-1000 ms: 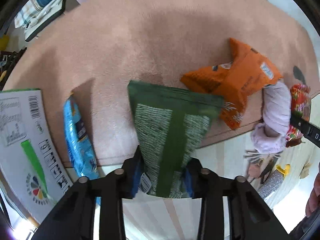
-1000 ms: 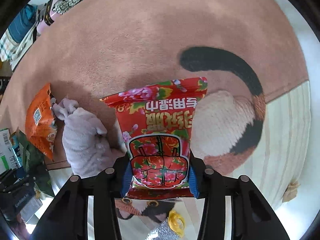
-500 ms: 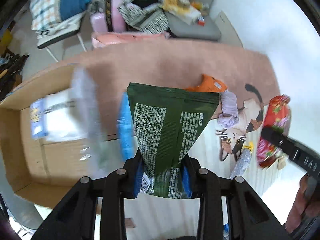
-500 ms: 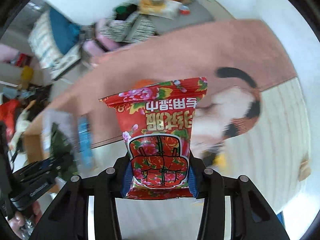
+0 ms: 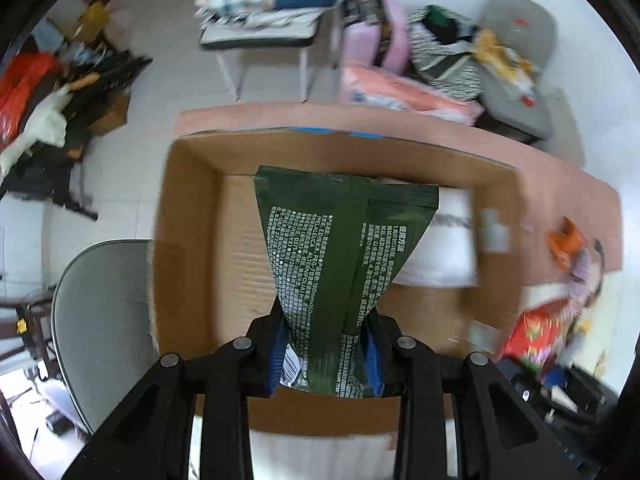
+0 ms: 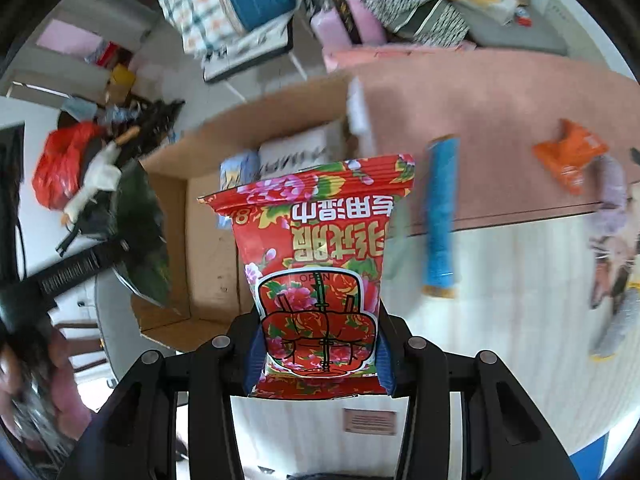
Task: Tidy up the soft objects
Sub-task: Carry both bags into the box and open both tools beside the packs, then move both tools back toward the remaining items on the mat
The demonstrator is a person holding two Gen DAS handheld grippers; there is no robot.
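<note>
My left gripper (image 5: 326, 354) is shut on a dark green packet (image 5: 340, 248) and holds it above an open cardboard box (image 5: 192, 240). A white packet (image 5: 444, 252) lies inside the box. My right gripper (image 6: 320, 356) is shut on a red floral packet (image 6: 316, 264), held in the air just right of the same box (image 6: 208, 240). The red packet also shows at the right of the left wrist view (image 5: 536, 332). A blue packet (image 6: 440, 216) and an orange packet (image 6: 568, 156) lie on the pink rug (image 6: 480, 96).
A grey round stool (image 5: 100, 320) stands left of the box. A chair with checked bedding (image 5: 272, 8), pink and grey cushions (image 5: 400, 80) and a cluttered pile (image 5: 48, 100) stand behind. A cat-shaped mat and plush (image 6: 612, 232) lie at the right.
Both grippers have lifted off the rug with their packets and swung left; the left one now hangs over the open box and the right one is beside it.
</note>
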